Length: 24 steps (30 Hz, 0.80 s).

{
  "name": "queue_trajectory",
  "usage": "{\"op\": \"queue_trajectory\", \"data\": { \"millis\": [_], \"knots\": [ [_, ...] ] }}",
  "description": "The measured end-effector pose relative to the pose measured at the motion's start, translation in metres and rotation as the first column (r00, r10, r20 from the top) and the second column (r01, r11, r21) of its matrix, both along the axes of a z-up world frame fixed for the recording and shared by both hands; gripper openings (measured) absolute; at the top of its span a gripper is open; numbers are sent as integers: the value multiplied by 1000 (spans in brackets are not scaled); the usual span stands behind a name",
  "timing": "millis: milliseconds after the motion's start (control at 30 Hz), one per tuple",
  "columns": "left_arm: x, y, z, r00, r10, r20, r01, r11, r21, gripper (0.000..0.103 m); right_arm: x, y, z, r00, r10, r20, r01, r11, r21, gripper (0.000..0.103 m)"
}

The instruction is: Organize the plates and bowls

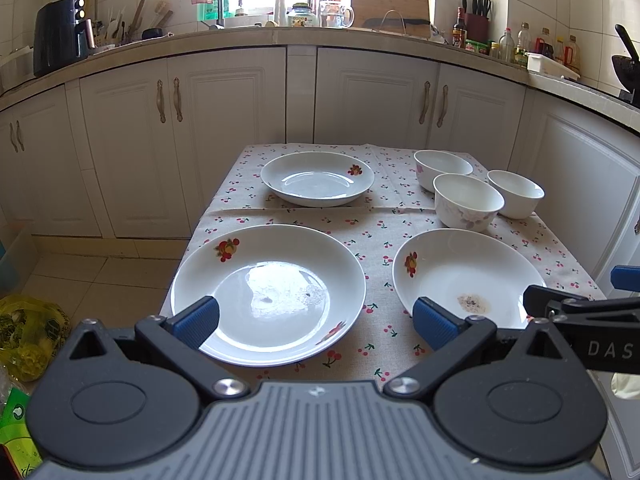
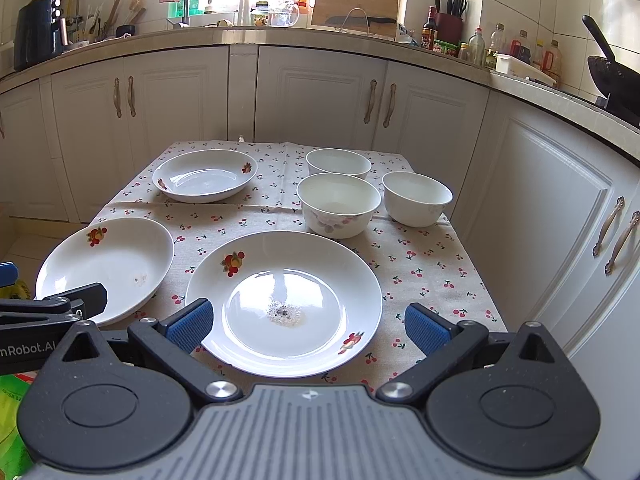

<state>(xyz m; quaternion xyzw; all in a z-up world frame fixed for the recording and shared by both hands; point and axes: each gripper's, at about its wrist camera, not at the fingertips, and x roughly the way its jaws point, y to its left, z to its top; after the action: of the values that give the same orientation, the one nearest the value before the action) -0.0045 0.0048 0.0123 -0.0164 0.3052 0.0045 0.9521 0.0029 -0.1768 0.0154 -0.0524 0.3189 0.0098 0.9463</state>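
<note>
Three white plates with fruit prints lie on the cherry-print tablecloth. The near-left plate sits just ahead of my left gripper, which is open and holds nothing. My right gripper is open too, hovering at the near edge of the near-right plate, which has a small stain in its middle. That same plate and the right gripper's finger show in the left wrist view. A third plate lies at the back left. Three white bowls stand apart at the back right.
White kitchen cabinets and a cluttered counter ring the small table. Tiled floor lies to the left, with a yellow bag and green packaging near the left corner. The table's right edge runs close to the cabinets.
</note>
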Motion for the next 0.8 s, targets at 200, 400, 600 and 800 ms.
{"op": "queue_trajectory", "data": {
  "millis": [200, 400, 600, 800],
  "knots": [
    [0, 1, 1, 1000, 0, 1, 0, 1000, 1, 102, 0, -1, 1, 1000, 0, 1, 0, 1000, -1, 103],
    [0, 1, 1, 1000, 0, 1, 0, 1000, 1, 102, -2, -1, 5, 1000, -2, 5, 2, 1000, -7, 103],
    [0, 1, 1, 1000, 0, 1, 0, 1000, 1, 102, -1, 1, 3, 1000, -3, 7, 3, 1000, -12, 103],
    [0, 1, 1, 1000, 1, 1, -1, 1000, 2, 102, -1, 2, 1, 1000, -5, 9, 5, 1000, -16, 103]
  ]
}}
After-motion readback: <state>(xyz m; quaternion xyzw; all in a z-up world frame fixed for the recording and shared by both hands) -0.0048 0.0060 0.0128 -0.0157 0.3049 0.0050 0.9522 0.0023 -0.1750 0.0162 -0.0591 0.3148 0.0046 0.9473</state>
